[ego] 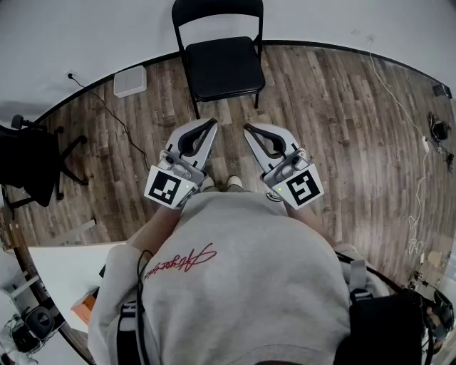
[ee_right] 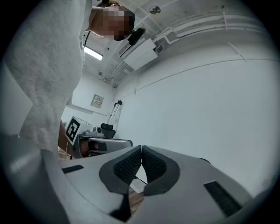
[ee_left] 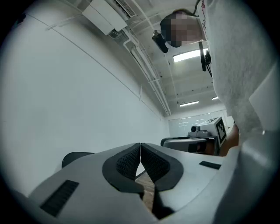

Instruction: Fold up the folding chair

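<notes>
Left hand-held gripper [ego: 212,125] & right hand-held gripper [ego: 248,129], both pinched shut w/ nothing held, sit just short of the folding chair [ego: 222,65], which stands unfolded by the wall: best to open jaws, close in, then lift its front edge evenly.

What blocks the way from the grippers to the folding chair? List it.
Nothing visible does. Only bare wooden floor lies between the left gripper, the right gripper and the folding chair, which stands unfolded by the wall. Both grippers are shut and empty. A white box sits off to the left.
</notes>
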Available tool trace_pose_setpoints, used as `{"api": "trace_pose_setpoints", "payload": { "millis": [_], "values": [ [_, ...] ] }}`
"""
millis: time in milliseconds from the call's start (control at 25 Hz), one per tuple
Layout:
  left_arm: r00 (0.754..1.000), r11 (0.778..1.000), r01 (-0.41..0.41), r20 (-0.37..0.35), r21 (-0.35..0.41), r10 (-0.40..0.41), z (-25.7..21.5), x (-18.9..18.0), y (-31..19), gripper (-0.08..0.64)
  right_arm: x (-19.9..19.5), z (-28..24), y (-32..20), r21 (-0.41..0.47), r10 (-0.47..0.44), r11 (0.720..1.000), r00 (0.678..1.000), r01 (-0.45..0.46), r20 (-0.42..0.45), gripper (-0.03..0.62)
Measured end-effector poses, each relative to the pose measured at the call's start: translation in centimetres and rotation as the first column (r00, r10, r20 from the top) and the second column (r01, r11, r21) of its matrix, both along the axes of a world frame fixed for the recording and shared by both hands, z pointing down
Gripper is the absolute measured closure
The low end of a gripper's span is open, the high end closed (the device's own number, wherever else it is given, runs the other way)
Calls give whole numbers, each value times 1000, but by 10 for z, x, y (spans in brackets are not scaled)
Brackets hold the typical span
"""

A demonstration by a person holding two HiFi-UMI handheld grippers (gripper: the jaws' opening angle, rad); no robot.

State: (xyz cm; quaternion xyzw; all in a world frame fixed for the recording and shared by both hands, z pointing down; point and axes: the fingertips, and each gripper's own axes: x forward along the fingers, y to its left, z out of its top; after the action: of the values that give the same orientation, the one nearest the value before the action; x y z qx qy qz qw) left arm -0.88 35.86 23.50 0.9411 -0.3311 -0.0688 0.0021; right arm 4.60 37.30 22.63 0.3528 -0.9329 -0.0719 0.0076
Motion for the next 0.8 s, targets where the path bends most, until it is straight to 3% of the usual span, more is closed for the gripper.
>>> {"api": "trace_pose_setpoints", "payload": {
  "millis": [520,800],
  "values": [
    [1000,1000,15,-7,-13,-15,3,-4,6,543,-2,1,8,1,-5,1000,1000,5,-9,574],
    [1000,1000,18,-21,-7,-18,-4,3,4,543,-2,-14,14,94,-17,995,1000,18,-13,574]
  ]
}}
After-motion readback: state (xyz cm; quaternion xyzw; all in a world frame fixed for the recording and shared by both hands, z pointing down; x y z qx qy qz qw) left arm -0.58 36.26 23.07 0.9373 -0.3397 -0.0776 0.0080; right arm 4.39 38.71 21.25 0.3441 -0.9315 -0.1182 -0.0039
